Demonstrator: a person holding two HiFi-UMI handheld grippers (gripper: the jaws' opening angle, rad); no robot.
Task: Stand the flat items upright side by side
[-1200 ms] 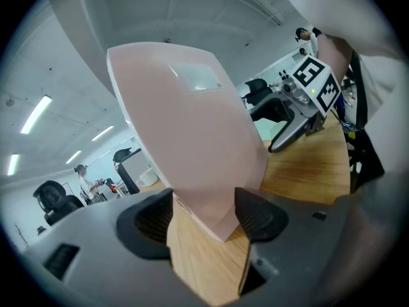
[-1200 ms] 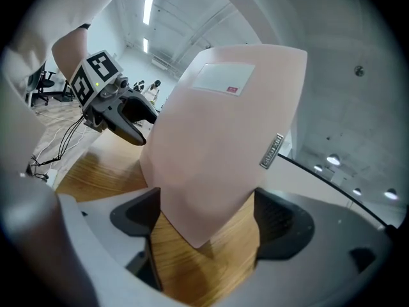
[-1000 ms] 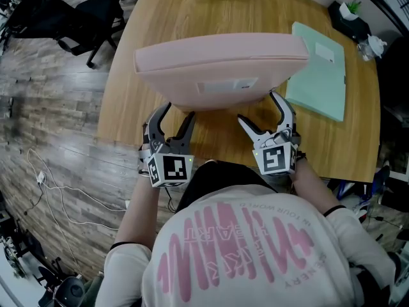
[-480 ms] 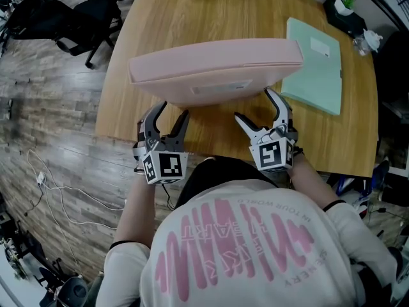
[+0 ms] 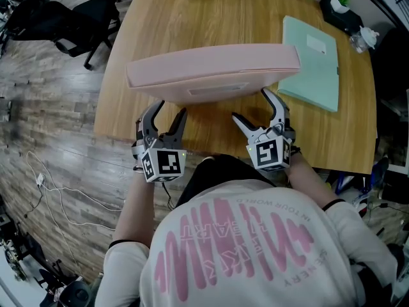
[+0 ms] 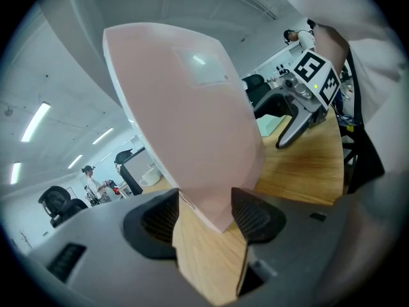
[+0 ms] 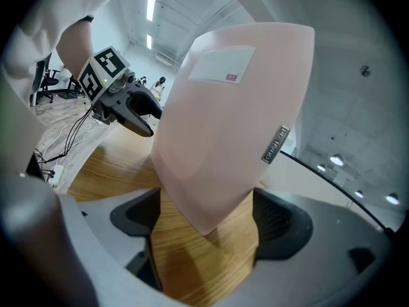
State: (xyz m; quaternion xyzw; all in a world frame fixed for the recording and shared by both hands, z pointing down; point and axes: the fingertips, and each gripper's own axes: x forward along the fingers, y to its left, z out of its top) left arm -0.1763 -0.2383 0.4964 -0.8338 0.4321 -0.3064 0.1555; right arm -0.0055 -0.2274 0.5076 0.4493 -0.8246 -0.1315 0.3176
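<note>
Since a second ago the pink folder (image 5: 214, 72) has tipped its top edge toward you; its lower edge keeps its place on the wooden table (image 5: 211, 18), left of the flat green folder (image 5: 311, 62). Your left gripper (image 5: 169, 109) and right gripper (image 5: 250, 104) each clamp one lower corner.
</note>
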